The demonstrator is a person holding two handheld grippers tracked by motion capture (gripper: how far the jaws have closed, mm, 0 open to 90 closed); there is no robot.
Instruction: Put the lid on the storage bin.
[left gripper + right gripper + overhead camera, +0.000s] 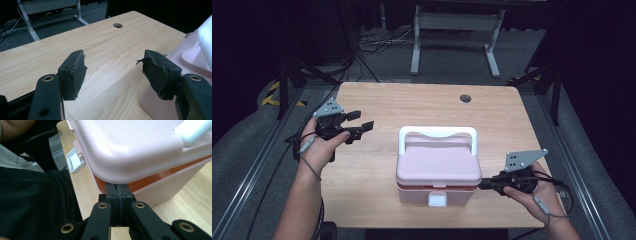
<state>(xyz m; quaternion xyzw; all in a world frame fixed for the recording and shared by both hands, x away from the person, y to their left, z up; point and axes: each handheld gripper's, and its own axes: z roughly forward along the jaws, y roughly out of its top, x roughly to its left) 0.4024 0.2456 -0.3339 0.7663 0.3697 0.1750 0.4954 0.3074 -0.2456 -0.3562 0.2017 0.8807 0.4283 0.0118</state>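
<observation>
A pink box [438, 167] with a white handle [437, 132] and a white front latch [438, 200] stands mid-table. My right gripper [482, 184] is shut, its tips against the box's right side. In the right gripper view the closed tips [119, 188] sit in the gap under the pink lid [130, 147], where an orange inside [150, 181] shows above the base [170, 187]; the latch [75, 160] hangs loose. My left gripper [362, 120] is held open left of the box, above bare wood. Its view has the open gripper [113, 65] with the box [190, 50] at right.
The wooden table [377, 175] has a round cable hole [465, 98] near its far right. Behind it on the grey floor stand a white desk frame [452, 30] and loose cables [372, 42]. Dark clothing of the person [32, 202] lies at the near edge.
</observation>
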